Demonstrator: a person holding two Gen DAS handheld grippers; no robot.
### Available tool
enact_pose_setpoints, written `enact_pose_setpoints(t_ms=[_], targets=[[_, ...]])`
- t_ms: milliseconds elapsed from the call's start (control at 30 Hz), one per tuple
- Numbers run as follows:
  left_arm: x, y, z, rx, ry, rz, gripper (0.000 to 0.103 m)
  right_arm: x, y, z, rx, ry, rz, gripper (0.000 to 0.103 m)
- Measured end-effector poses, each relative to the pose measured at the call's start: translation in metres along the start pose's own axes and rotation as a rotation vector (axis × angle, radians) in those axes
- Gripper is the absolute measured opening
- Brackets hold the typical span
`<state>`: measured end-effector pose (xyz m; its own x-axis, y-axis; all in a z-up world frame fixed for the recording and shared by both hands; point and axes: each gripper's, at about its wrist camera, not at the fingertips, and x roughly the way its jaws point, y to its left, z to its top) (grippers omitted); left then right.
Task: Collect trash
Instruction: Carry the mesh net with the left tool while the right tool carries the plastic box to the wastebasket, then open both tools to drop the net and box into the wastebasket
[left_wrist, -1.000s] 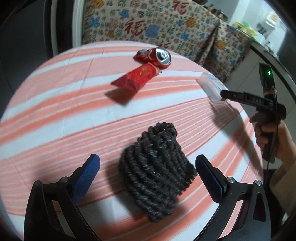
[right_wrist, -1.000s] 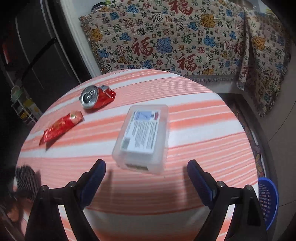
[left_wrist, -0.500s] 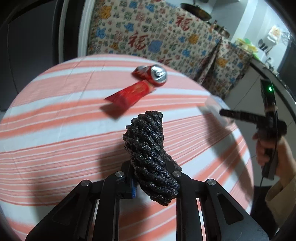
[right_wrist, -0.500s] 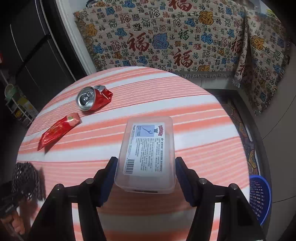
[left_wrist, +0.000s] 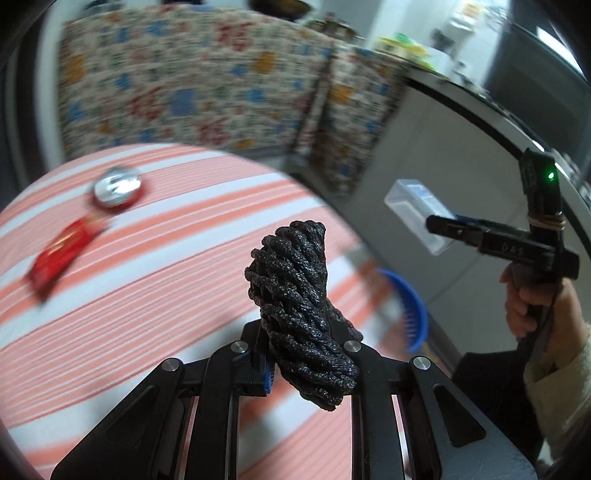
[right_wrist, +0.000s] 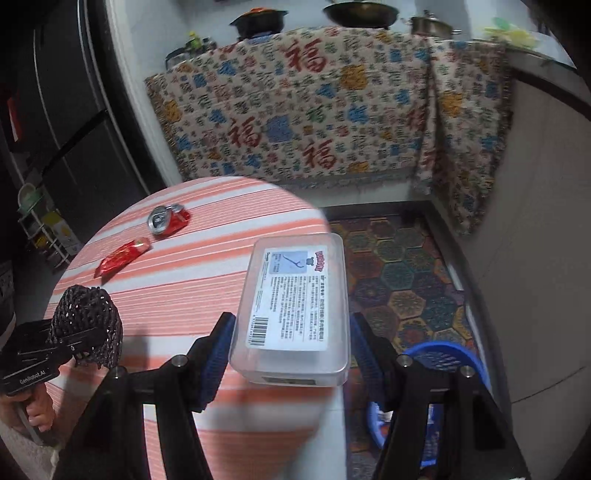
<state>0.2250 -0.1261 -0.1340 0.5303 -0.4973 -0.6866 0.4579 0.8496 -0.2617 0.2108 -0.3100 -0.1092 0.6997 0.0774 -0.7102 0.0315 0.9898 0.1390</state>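
**Both claws loaded, basket low on the right**

The left gripper (left_wrist: 301, 354) is clamped tight on a black woven mesh bundle (left_wrist: 295, 295), squeezed narrow between its blue pads, with the bundle's long axis rising steeply out of the jaws and leaning a little left at the top. The right gripper (right_wrist: 291, 354) is closed across the width of a clear plastic box (right_wrist: 295, 306) with a printed label on its lid; the box's long axis runs straight ahead along the fingers, its far end pointing toward the patterned cloth beyond. Both items appear clear of the round table (right_wrist: 207, 280) with its orange-striped cover, near its right edge.

The move ahead turns on the blue plastic basket (right_wrist: 454, 354), which sits on the floor beside the table's right edge. In the right wrist view it lies just under and to the right of the box, so the right hand is plainly the nearer one. In the left wrist view the basket (left_wrist: 410, 306) shows past the table edge, ahead and to the right of the bundle, between the two hands.

Two pieces rest on the table's far-left part: a crushed red can (right_wrist: 168, 218) and, nearer, a red wrapper (right_wrist: 122, 256) lying slantwise.
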Motion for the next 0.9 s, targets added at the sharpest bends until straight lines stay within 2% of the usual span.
enact_pose_setpoints(t_ms=[233,467,633,800,900], targets=[[0.065,-0.097,0.034,0.114,0.045,-0.129,0.016,-0.025,-0.100,-0.022,0.104,-0.007,-0.116,0.063],[0.130,-0.172,0.038,0.180,0.089,-0.177,0.017,-0.019,-0.171,-0.053,0.195,0.007,-0.155,0.063],[0.172,-0.194,0.036,0.165,0.123,-0.186,0.017,-0.010,-0.199,-0.071,0.238,0.003,-0.153,0.063],[0.196,-0.201,0.033,0.144,0.148,-0.185,0.017,0.003,-0.215,-0.079,0.225,0.035,-0.172,0.063],[0.206,-0.207,0.028,0.160,0.166,-0.182,0.017,0.011,-0.227,-0.085,0.243,0.049,-0.148,0.063]])
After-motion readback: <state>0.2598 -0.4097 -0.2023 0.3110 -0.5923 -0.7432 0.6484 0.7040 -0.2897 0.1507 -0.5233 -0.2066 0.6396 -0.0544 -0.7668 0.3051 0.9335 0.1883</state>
